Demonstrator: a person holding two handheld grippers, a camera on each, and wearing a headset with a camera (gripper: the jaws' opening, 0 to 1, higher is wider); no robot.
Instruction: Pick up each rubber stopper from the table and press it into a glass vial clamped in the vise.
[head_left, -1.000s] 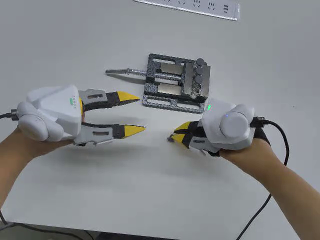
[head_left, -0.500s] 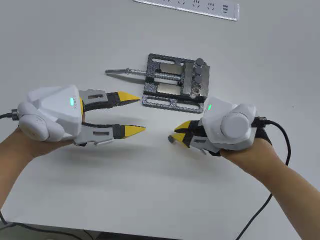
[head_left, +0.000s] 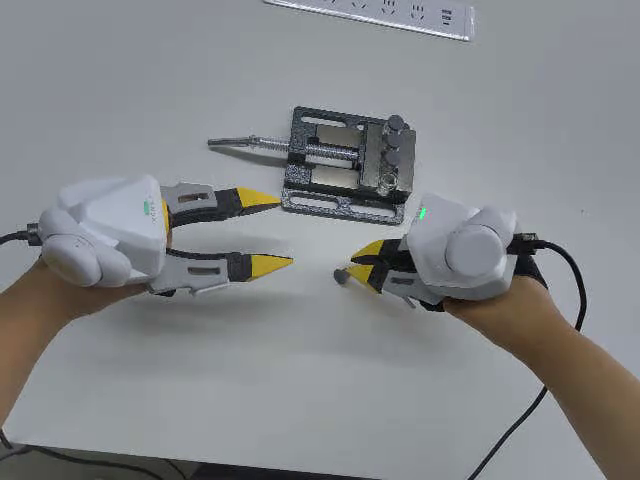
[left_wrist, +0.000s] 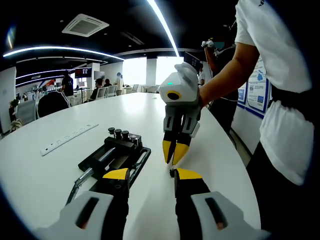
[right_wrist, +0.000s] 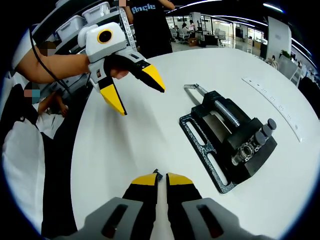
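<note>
On the white table, well to the near left of the vise, the left tongs are held level with their yellow-tipped jaws spread wide and nothing between them, pointing across toward the other pair. Just on the near side of the vise, off its right-hand corner, the right tongs point back at them. Their jaws are drawn almost together on a small grey rubber stopper pinched at the very tips. In the right gripper view it shows as a dark speck between the two yellow points. Whether the stopper touches the table or hangs just above it cannot be told. The two pairs of tips face each other across a gap of bare table, both nearer the person than the vise. The vise is dark grey metal and sits flat on the table, its screw handle sticking out from its left side. At the right end of the vise a row of vials stands clamped upright. The nearest, an open vial, is clear glass with nothing in its mouth, and behind it three capped vials each carry a dark plug. Beyond the vise, at the far edge of the table, lies a white power strip.
</note>
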